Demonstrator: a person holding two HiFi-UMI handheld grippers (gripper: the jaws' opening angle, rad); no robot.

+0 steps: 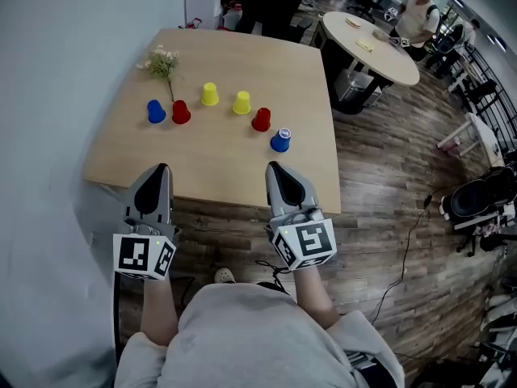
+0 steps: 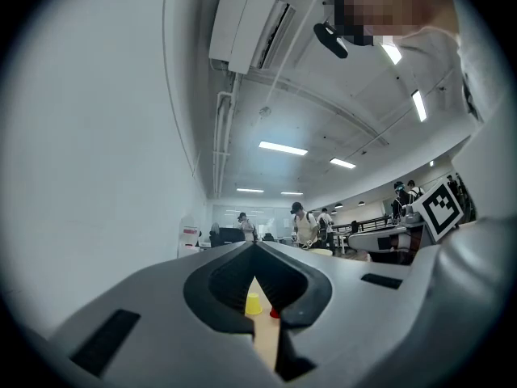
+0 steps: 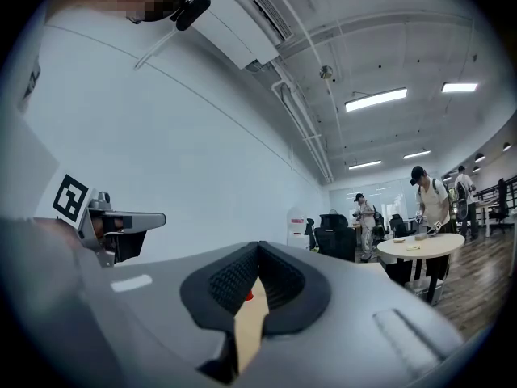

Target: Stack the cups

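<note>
Pale wood forms the table [image 1: 121,164], set in an open office with plank flooring. Six cups stand on it upside down in a loose row, all well ahead of both grippers. Straight ahead of the left gripper [image 1: 164,167] are the outer blue cup [image 1: 156,111] and the left red cup [image 1: 180,112], just beside each other. The two yellow cups [image 1: 209,94] [image 1: 241,103] lie ahead and between the two grippers' lines. Straight ahead of the right gripper [image 1: 272,166] stand the right red cup [image 1: 261,120] and, nearest its tips, the near blue cup [image 1: 280,141].

Each cup stands alone with its mouth down, probably so that it can be pinched by its sides and lowered over a neighbour. No stack has been started.

Both grippers are held level and side by side at about the table's near edge. Their jaws are pressed together with nothing between them, and each gripper view shows only distant tabletop and cups through the slit. This looks like an approach pose, so the jaws must part before any grab. A flower sprig [image 1: 161,61] lies beyond the cups ahead of the left gripper, outside the task.
</note>
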